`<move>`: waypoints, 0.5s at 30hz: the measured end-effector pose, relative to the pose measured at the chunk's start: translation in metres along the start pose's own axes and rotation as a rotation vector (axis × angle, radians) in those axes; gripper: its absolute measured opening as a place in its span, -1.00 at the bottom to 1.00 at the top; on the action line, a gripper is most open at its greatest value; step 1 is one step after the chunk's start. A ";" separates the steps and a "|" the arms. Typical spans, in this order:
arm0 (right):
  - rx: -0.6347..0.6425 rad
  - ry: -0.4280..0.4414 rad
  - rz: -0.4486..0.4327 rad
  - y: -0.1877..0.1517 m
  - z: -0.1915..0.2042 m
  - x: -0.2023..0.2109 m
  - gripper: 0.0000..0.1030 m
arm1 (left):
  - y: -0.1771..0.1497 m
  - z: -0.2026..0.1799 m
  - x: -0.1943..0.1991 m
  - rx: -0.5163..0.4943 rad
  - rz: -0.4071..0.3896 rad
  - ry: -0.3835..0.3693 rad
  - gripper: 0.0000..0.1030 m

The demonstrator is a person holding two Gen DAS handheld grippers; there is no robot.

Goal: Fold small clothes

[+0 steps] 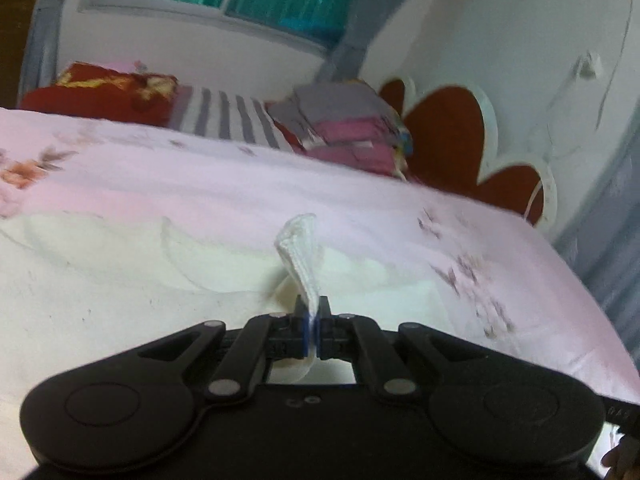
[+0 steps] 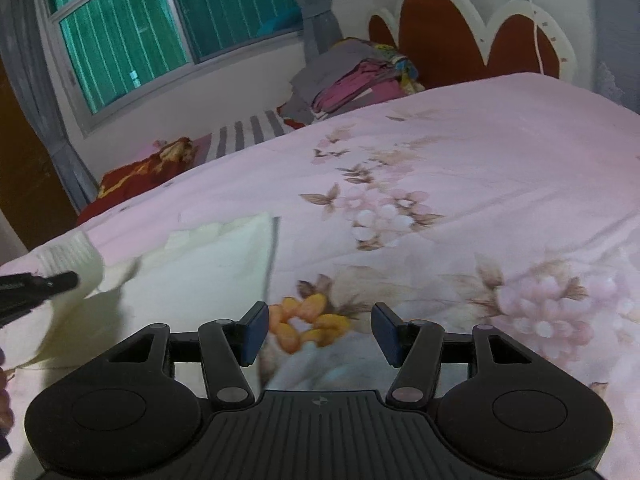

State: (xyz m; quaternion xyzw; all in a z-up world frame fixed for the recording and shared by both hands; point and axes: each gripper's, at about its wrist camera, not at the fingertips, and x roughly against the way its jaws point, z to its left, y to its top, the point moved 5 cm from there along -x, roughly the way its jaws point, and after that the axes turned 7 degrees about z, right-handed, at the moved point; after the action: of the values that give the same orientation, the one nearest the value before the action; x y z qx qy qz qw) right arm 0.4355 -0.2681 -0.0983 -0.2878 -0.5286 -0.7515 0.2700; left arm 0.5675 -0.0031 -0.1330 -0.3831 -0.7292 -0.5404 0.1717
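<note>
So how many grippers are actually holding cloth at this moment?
1. The left gripper is shut on the ribbed edge of the cream garment. The right gripper hangs open over the flowered bedsheet, nothing between its fingers.

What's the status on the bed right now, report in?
Left claw shut on white ribbed cuff. Right claw open, empty. Cream garment flat on bedspread. Nothing blocking.

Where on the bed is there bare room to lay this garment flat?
Free: the floral bedspread ahead of the open right gripper, up to the headboard. Crowded: the cream garment held by the left gripper, and the folded pile by the window.
</note>
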 end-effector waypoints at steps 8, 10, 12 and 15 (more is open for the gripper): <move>-0.033 -0.020 -0.001 -0.003 -0.037 0.017 0.11 | -0.014 -0.027 -0.025 -0.051 0.071 -0.004 -0.95; -0.038 -0.025 -0.001 -0.004 -0.042 0.020 0.11 | -0.016 -0.037 -0.024 -0.063 0.084 -0.006 -0.95; -0.041 -0.026 0.002 -0.004 -0.046 0.022 0.11 | -0.021 -0.044 -0.028 -0.078 0.095 -0.006 -0.95; -0.038 -0.026 0.003 -0.003 -0.048 0.024 0.11 | -0.026 -0.048 -0.034 -0.085 0.122 -0.009 -0.93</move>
State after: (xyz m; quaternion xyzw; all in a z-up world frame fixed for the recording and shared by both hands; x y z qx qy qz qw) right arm 0.4101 -0.3151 -0.0958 -0.3036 -0.5173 -0.7572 0.2587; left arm 0.5623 -0.0631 -0.1560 -0.4364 -0.6815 -0.5577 0.1845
